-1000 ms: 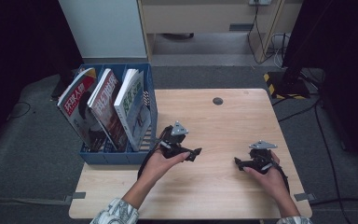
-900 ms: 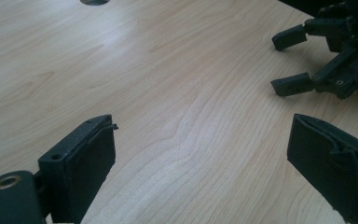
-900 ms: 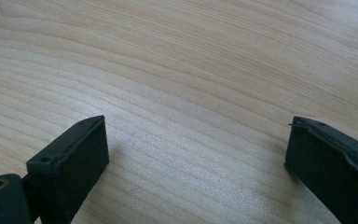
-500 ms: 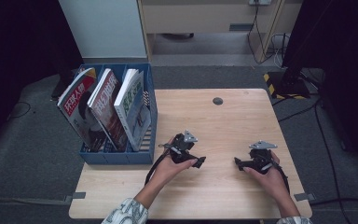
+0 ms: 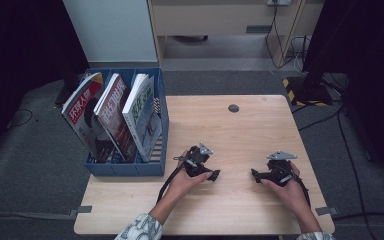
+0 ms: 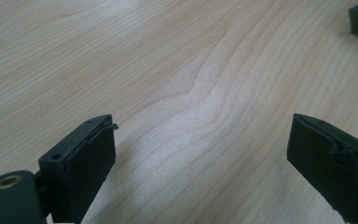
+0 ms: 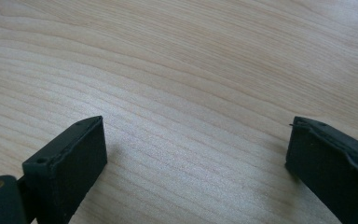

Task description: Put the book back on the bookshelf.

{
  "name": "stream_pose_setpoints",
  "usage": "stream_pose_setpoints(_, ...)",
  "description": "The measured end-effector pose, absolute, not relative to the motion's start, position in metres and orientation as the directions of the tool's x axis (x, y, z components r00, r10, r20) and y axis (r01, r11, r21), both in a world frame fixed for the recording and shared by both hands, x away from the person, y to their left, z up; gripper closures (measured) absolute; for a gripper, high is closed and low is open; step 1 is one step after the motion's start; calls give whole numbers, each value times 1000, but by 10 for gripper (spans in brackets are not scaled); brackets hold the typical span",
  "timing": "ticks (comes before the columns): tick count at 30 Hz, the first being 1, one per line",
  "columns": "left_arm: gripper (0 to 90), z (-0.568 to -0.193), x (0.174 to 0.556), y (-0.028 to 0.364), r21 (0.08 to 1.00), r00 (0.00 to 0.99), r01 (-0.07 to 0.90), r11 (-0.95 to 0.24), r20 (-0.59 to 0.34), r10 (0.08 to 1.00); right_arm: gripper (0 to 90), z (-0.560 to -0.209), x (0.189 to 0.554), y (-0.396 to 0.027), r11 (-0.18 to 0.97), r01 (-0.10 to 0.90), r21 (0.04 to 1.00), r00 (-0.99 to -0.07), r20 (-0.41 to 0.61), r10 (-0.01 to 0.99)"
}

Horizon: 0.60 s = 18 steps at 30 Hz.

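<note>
left gripper (image 5: 214, 175): jaws apart, empty, low over the table (image 5: 240, 135) near its front edge | right gripper (image 5: 254, 173): jaws apart, empty, facing it | magazines (image 5: 115, 117): upright in blue file box (image 5: 130, 169) on table's left edge, left gripper nearer

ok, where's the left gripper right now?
High view: the left gripper sits low over the table near its front middle, just right of the blue file box, facing the right gripper.
</note>
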<state>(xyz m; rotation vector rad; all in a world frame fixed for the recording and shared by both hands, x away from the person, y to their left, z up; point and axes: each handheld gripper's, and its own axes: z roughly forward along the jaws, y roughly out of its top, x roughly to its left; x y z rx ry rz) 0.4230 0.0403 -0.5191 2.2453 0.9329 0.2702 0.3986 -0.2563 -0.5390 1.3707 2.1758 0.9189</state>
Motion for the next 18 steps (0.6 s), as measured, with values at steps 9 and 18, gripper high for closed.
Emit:
stream_pose_setpoints(9,72,-525,431,45,649,674,577,-497,-35,738,50,-539,399,-256,300,633,714,-434,6,901)
stream_pose_setpoints(18,63,-531,431,48,654,670,565,-503,-8,743,49,-539,399,-256,301,634,713,-434,5,901)
